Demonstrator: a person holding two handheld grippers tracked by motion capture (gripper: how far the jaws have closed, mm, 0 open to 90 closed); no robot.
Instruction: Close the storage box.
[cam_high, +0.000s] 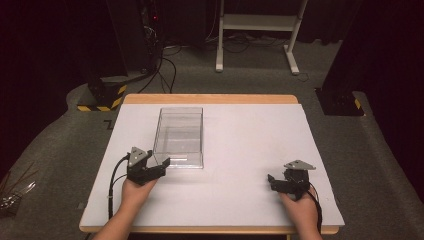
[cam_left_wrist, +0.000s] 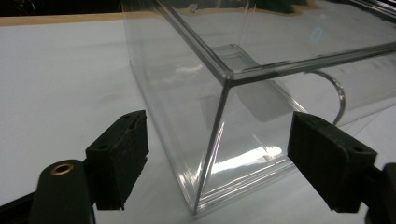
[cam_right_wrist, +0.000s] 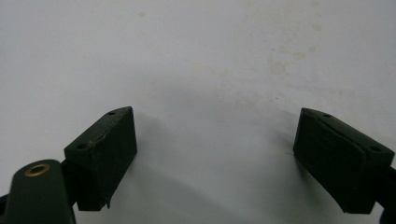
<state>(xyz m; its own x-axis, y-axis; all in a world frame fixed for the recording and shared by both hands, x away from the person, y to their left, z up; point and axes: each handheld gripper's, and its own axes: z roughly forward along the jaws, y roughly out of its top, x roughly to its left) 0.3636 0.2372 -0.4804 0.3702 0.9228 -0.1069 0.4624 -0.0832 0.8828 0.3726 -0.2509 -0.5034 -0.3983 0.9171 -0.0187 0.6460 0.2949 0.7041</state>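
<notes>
A clear, empty plastic box (cam_high: 180, 109) stands on the white tabletop (cam_high: 240, 145), left of centre. My left gripper (cam_high: 161, 167) sits at the box's near left corner, held in a hand. In the left gripper view this corner (cam_left_wrist: 215, 135) rises between the two black pads; the left gripper (cam_left_wrist: 222, 158) is open and neither pad touches the wall. My right gripper (cam_high: 271, 183) rests near the front right of the table, pointing left. In the right gripper view the right gripper (cam_right_wrist: 215, 154) stands open over bare white surface, with nothing between the pads.
The table has a wooden edge (cam_high: 210, 98) at the back. Beyond it on the grey carpet stand a white desk frame (cam_high: 257, 30), a black stand with a yellow-and-black striped base (cam_high: 102, 97), and a black base (cam_high: 340, 100) at the right. Cables run across the floor.
</notes>
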